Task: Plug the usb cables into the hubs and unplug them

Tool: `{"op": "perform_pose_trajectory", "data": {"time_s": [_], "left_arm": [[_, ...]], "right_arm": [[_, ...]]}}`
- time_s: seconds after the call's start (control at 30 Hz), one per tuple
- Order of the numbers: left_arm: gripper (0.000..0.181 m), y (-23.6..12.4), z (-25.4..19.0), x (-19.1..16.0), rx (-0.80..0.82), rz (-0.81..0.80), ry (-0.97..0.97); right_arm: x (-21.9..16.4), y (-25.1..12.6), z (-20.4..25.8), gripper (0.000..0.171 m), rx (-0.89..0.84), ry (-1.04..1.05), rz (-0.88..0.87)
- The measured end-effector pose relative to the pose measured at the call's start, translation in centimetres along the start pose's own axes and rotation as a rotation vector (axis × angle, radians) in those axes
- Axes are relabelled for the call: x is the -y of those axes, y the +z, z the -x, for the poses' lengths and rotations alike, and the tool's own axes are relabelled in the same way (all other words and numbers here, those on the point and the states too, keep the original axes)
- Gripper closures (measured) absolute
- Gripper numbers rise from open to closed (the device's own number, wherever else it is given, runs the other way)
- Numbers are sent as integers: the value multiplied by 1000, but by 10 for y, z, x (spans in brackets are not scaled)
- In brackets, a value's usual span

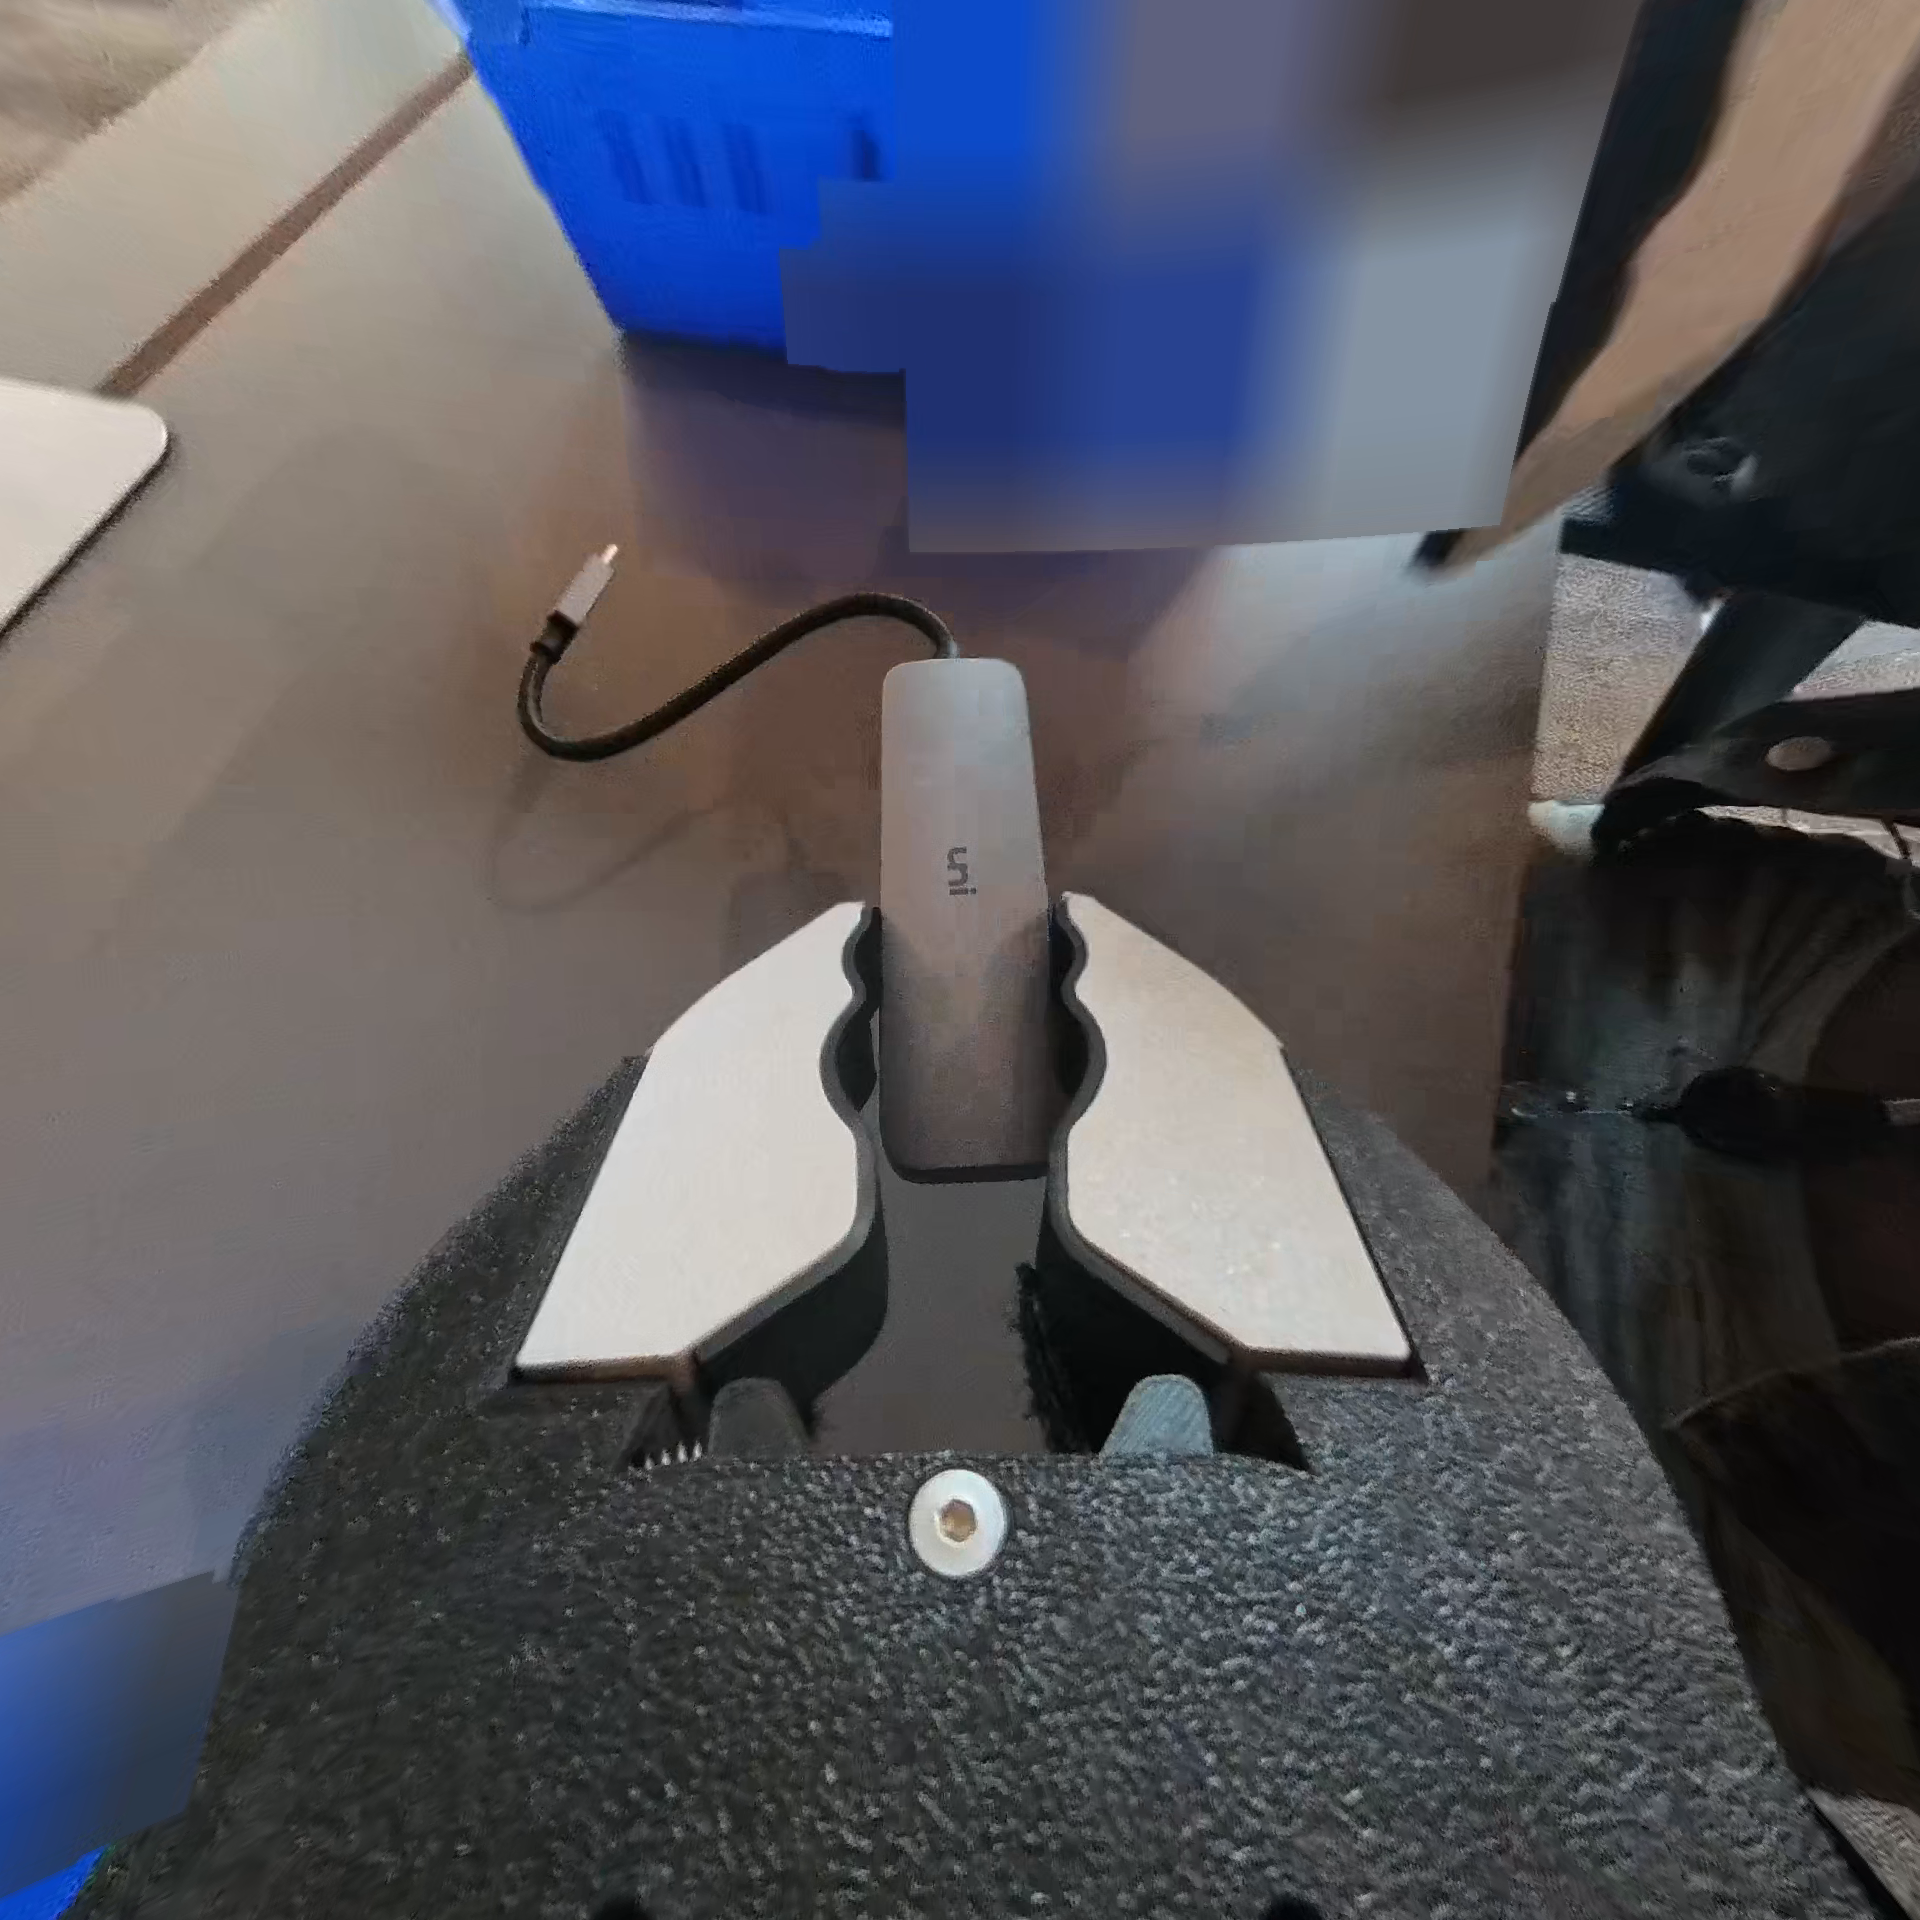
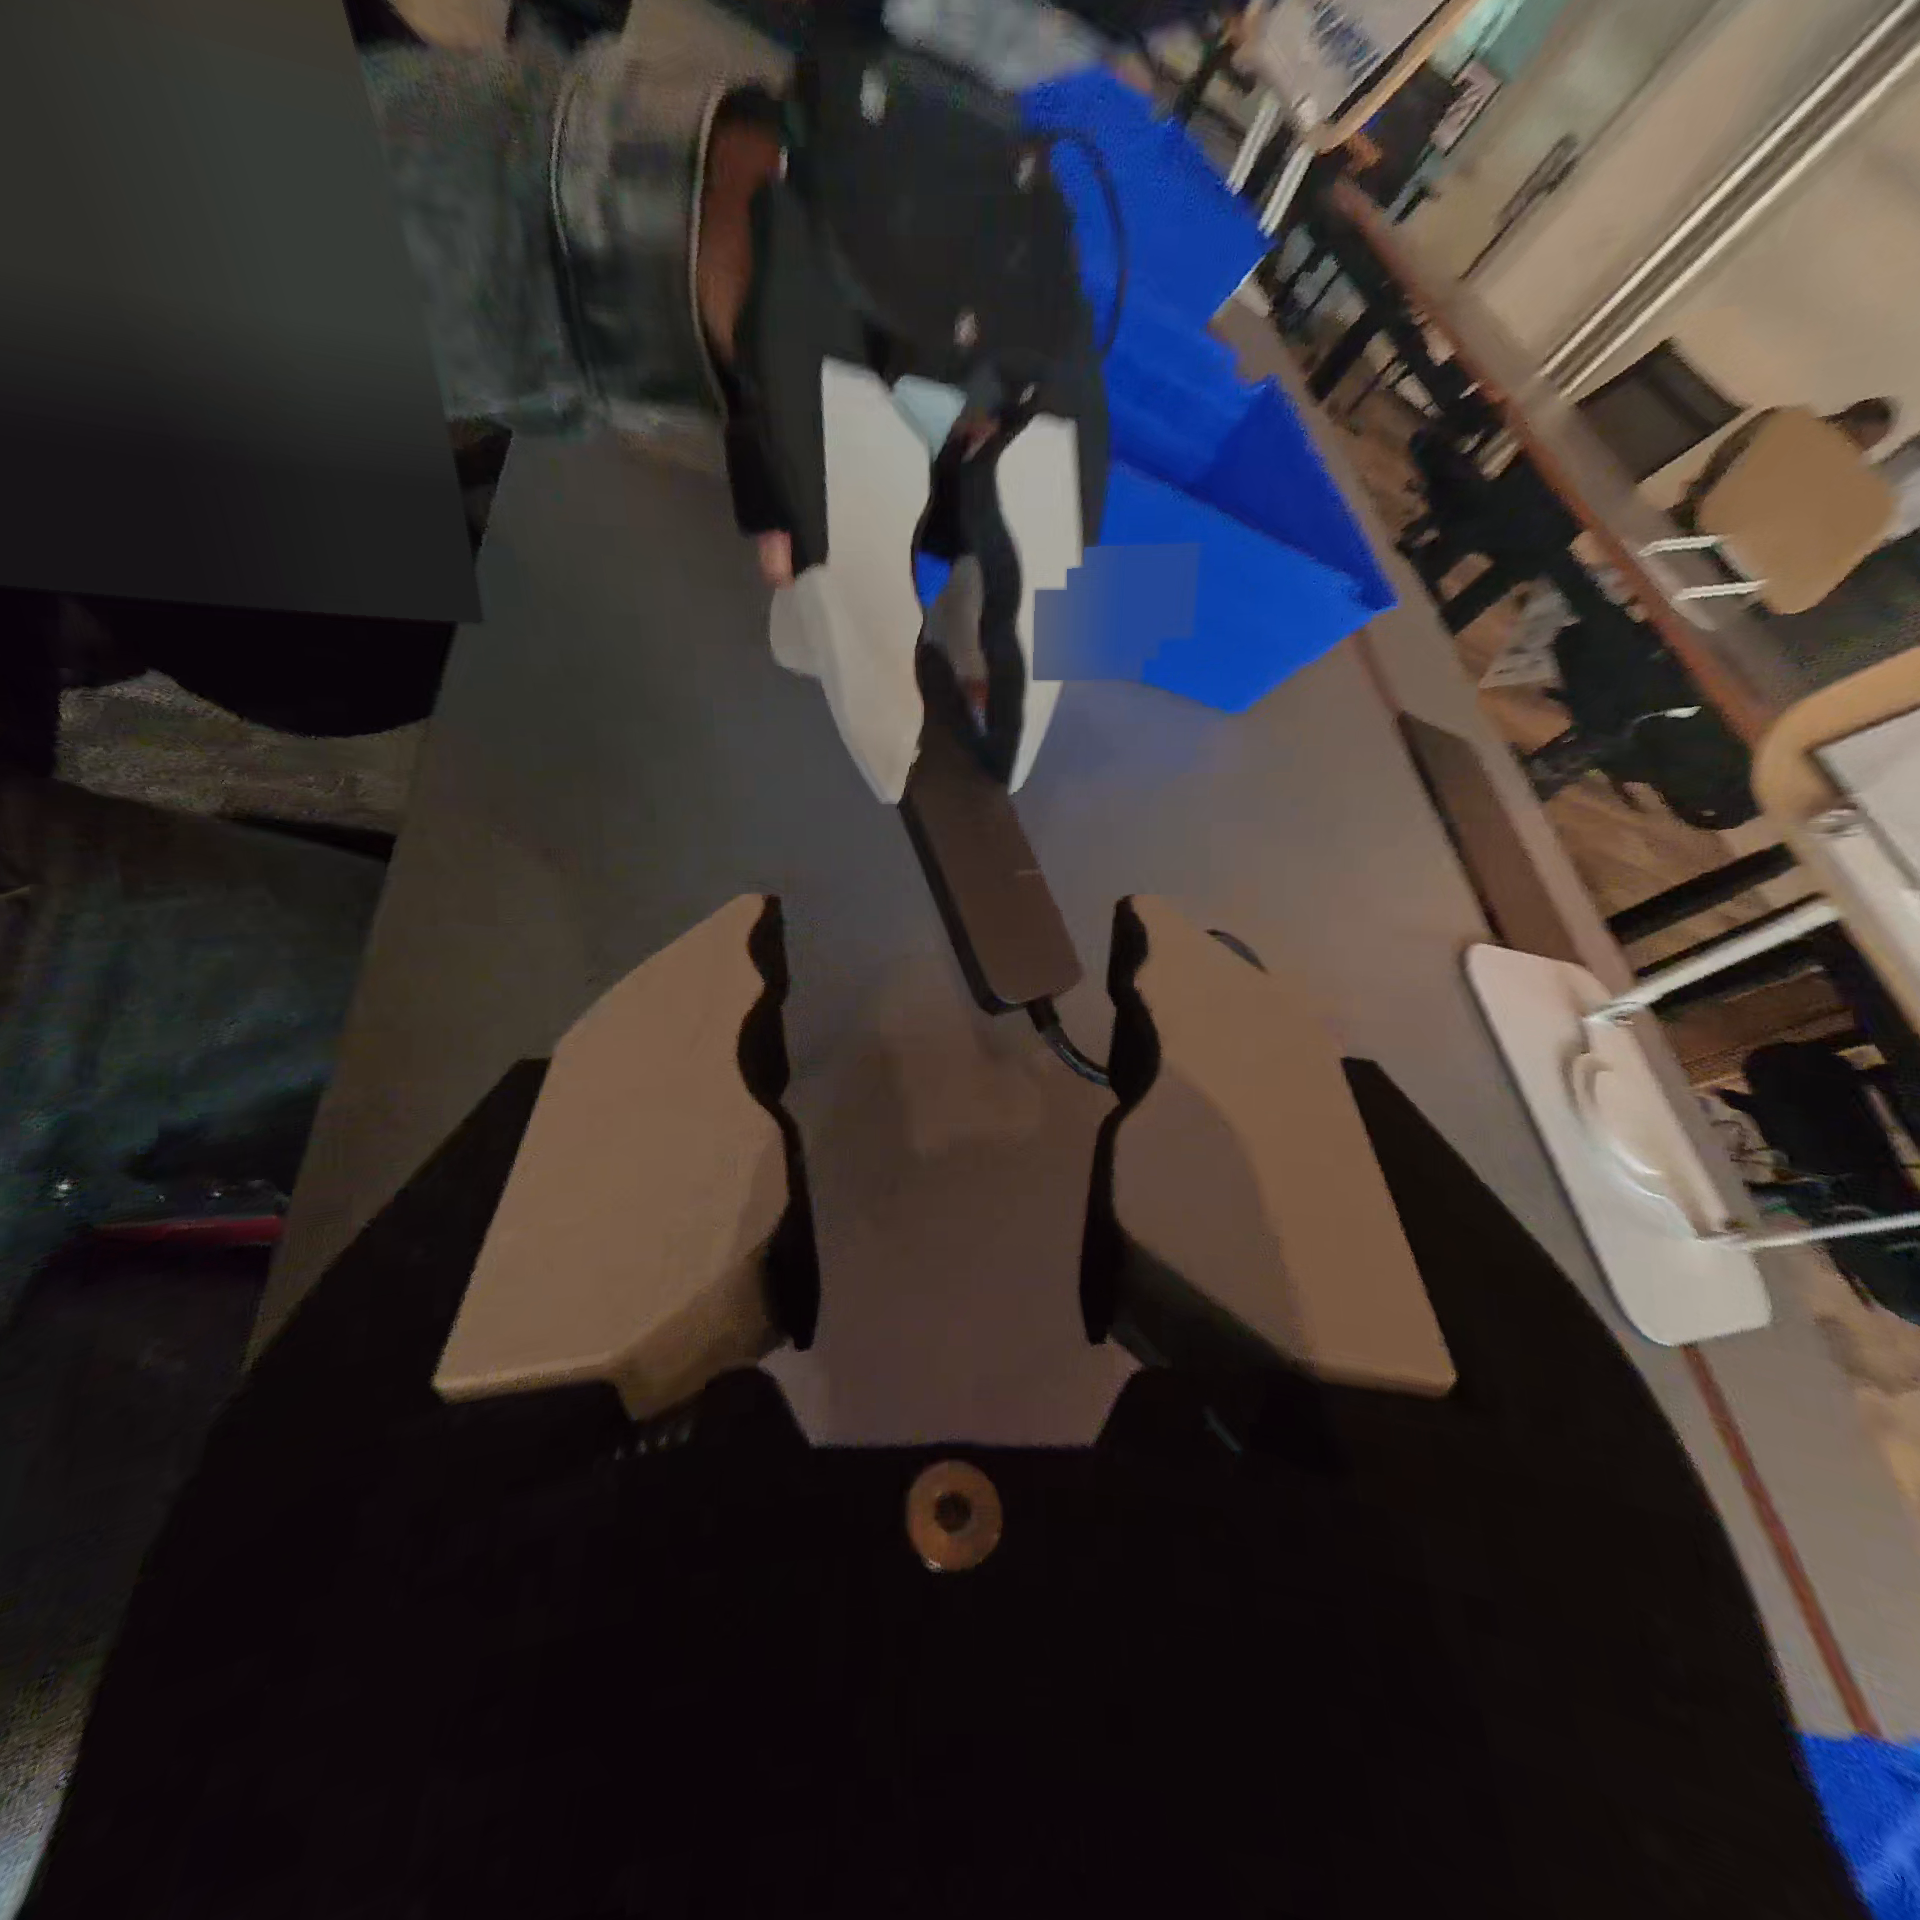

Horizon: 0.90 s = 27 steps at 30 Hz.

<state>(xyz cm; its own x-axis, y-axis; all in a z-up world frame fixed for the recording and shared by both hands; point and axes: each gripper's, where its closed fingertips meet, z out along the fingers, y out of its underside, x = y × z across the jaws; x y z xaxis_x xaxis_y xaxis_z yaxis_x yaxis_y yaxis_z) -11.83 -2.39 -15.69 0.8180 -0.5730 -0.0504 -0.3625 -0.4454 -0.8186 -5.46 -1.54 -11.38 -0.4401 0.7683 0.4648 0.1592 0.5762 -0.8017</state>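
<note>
The long dark table (image 1: 343, 727) carries a blue bin (image 1: 707, 187) at its far end. The left gripper (image 1: 961, 935) is pinching the near end of the grey hub (image 1: 956, 831), whose short braided cable (image 1: 675, 696) curls off to the left, its plug (image 1: 582, 592) lying loose on the table. The right gripper (image 2: 945, 935) hovers with its fingers spread and nothing between them, facing the hub's cable end. The grip looks shallow, so the hub may pivot or slip under any push. No separate USB cable shows, though blur may hide one.
</note>
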Motion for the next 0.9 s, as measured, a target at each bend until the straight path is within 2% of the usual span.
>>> {"op": "perform_pose_trajectory", "data": {"time_s": [0.1, 0.23, 0.33, 0.4, 0.47, 0.57, 0.6, 0.7, 0.77, 0.8, 0.9], "left_arm": [[150, 0, -16, 8, -15, 23, 88], [150, 7, -40, 13, -46, 80, 204], [150, 15, -54, 17, -61, 106, 263], [150, 18, -62, 19, -85, 105, 286], [150, 17, -60, 21, -63, 100, 294], [147, 11, -53, 38, -25, -22, 278], [135, 7, -46, 45, 18, -71, 269], [77, -6, -23, 64, 138, -202, 237], [61, -16, -20, 82, 142, -350, 197], [57, -22, -23, 93, 119, -444, 179], [66, -43, -38, 124, 16, -726, 130]], "right_arm": [[-17, 18, 11, 99, 47, -21, 56], [-30, 25, 22, 100, 103, -73, 102], [-40, 28, 36, 110, 164, -130, 161], [-45, 30, 37, 136, 153, -178, 192], [-44, 29, 33, 136, 130, -188, 189], [-35, 24, 21, 137, 80, -151, 135], [-32, 21, 16, 137, 60, -142, 118], [-22, 9, -4, 137, -33, -102, 62], [-13, 2, -14, 137, -78, -50, 5], [-8, -1, -17, 137, -85, -13, -31], [8, -4, -20, 137, -70, 102, -148]]}}
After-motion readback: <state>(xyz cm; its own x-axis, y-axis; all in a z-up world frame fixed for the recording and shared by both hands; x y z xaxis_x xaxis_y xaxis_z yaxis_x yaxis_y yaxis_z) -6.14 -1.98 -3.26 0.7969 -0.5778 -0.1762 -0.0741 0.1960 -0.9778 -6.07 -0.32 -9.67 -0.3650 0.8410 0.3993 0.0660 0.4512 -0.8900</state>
